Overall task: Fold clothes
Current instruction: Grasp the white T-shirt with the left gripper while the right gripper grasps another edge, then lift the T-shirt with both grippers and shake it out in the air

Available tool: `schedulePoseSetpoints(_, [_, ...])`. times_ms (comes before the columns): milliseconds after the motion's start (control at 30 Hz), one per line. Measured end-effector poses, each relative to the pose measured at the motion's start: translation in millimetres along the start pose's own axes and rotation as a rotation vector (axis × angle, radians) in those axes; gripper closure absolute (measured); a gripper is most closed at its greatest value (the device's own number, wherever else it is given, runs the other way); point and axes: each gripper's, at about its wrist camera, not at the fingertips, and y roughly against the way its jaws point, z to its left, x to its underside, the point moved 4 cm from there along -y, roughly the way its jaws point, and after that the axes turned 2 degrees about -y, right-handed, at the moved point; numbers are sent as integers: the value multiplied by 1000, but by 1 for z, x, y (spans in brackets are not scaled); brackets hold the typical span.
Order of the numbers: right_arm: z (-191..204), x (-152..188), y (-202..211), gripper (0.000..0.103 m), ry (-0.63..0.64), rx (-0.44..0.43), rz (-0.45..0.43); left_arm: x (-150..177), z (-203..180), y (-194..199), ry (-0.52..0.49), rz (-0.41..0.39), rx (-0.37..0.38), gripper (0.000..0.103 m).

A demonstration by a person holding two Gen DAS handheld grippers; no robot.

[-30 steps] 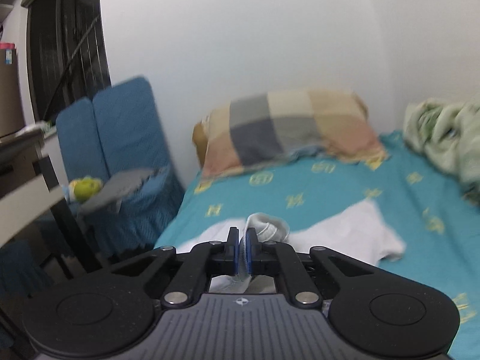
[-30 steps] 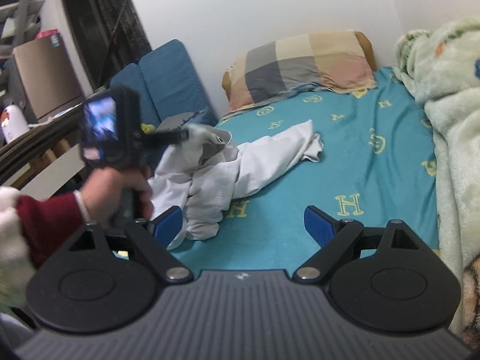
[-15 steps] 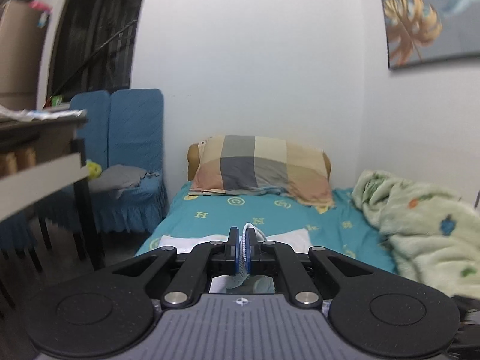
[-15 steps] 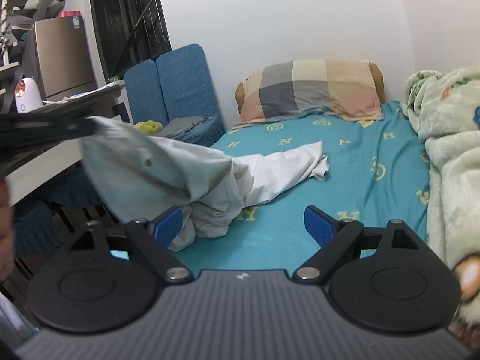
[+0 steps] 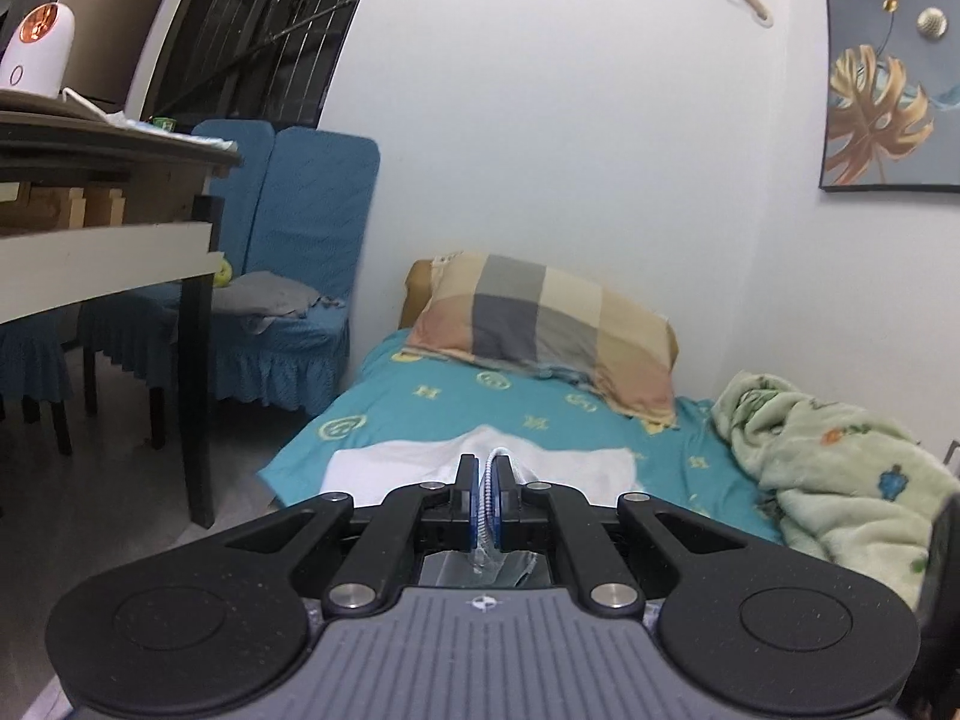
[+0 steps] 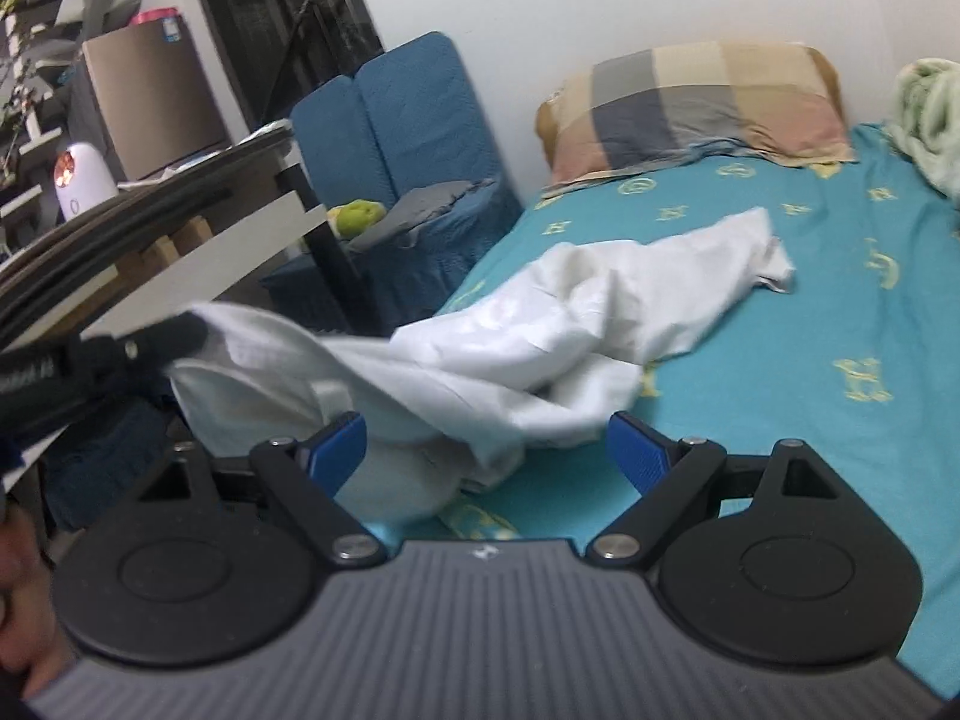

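Note:
A white garment (image 6: 576, 312) lies crumpled across the near left part of the teal bed sheet (image 6: 840, 300). My left gripper (image 5: 489, 498) is shut on an edge of the white garment (image 5: 420, 462) and holds it lifted off the bed's left side. In the right wrist view the left gripper (image 6: 150, 342) shows at the left, pulling the cloth out past the bed edge. My right gripper (image 6: 486, 450) is open and empty, just above the garment's near folds.
A checked pillow (image 5: 540, 330) lies at the head of the bed. A green fleece blanket (image 5: 840, 468) is heaped on the right. Blue-covered chairs (image 5: 300, 276) and a desk (image 5: 102, 204) stand left of the bed, with a white lamp (image 5: 36, 42) on the desk.
My left gripper has drawn back and to the left with the garment edge, stretching the cloth off the bed. My right gripper has moved closer to the garment and stays open.

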Motion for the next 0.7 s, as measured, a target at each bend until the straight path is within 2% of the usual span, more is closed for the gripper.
schedulePoseSetpoints(67, [11,2,-21,14,49,13,20,2,3,-7,11,6,-3,98])
schedulePoseSetpoints(133, [18,8,-40,28,92,40,44,3,6,-14,21,12,-5,98])
schedulePoseSetpoints(167, [17,11,-48,31,101,57,55,4,8,-17,26,15,-6,98])
schedulePoseSetpoints(300, [4,21,-68,34,101,109,69,7,14,-30,48,28,-11,98])
schedulePoseSetpoints(433, [-22,13,-66,39,14,150,14,10,20,-44,69,40,-16,98])
schedulePoseSetpoints(533, [-38,7,-56,50,-46,187,-51,14,24,-50,98,64,-9,98])
schedulePoseSetpoints(567, [-41,6,-53,54,-57,198,-70,15,25,-51,103,74,-4,98])
schedulePoseSetpoints(700, [-41,4,-48,60,-39,212,-116,15,21,-48,85,66,16,98])
